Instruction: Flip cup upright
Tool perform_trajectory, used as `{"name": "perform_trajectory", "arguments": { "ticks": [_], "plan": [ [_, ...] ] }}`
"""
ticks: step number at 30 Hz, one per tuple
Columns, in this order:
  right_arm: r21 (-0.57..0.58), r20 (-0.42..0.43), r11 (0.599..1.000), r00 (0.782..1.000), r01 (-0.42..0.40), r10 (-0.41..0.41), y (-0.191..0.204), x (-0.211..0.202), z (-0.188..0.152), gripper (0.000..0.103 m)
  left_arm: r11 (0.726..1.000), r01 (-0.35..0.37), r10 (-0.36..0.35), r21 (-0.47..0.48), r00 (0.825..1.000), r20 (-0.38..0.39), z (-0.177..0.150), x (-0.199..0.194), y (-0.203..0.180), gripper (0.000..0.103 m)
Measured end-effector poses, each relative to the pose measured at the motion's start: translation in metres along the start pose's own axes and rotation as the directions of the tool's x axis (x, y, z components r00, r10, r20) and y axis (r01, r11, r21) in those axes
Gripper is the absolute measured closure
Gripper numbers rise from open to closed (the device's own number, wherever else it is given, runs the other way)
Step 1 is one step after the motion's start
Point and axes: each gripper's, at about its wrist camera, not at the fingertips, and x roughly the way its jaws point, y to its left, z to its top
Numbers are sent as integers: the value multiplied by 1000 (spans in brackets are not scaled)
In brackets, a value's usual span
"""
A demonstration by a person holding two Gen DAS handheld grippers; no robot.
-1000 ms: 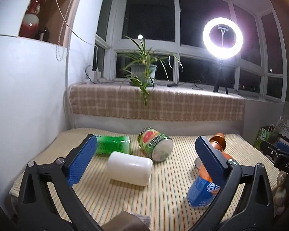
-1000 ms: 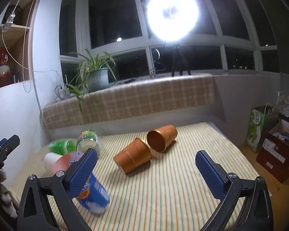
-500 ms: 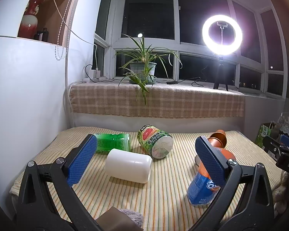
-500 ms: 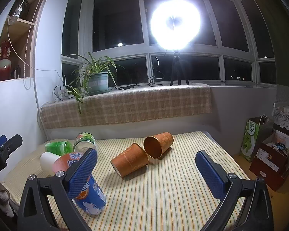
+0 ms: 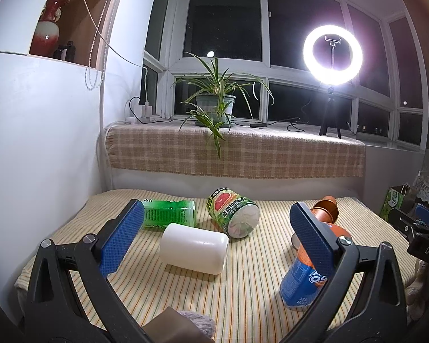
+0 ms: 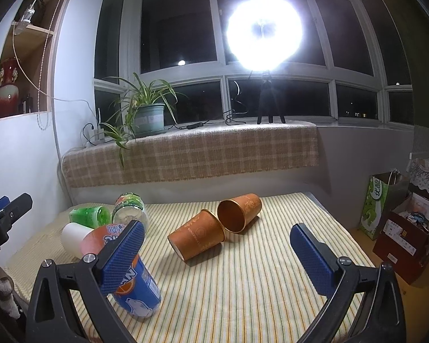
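Two orange paper cups lie on their sides mid-table: the near one [image 6: 197,238] and the far one [image 6: 238,211], its mouth facing me. A white cup [image 5: 194,248] lies on its side in the left wrist view. A blue and orange cup [image 6: 128,274] stands mouth down and tilted, also in the left wrist view [image 5: 306,280]. My left gripper [image 5: 214,243] is open and empty, above the white cup. My right gripper [image 6: 217,257] is open and empty, in front of the orange cups.
A green bottle [image 5: 168,214] and a green jar [image 5: 233,213] lie on the striped tablecloth [image 6: 243,300]. A checked ledge [image 5: 234,154] holds a potted plant [image 5: 214,108] and ring light [image 5: 331,51]. Bags and boxes [image 6: 400,223] stand right of the table.
Both views have tilted up and pulled back slightly, so the table objects sit a little lower and farther. No object has moved; both grippers stay open.
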Motion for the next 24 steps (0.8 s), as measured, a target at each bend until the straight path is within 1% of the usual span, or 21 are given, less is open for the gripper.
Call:
{"name": "perform_trajectory", "arguments": {
  "ticks": [11, 24],
  "plan": [
    [-7, -17, 1000, 1000, -8, 8, -1, 5, -2, 0, 1000, 2, -2, 2, 1000, 0, 0, 0, 0, 0],
    [12, -35, 1000, 999, -12, 12, -7, 8, -2, 0, 1000, -1, 1, 4, 1000, 0, 0, -1, 0, 0]
  ]
}}
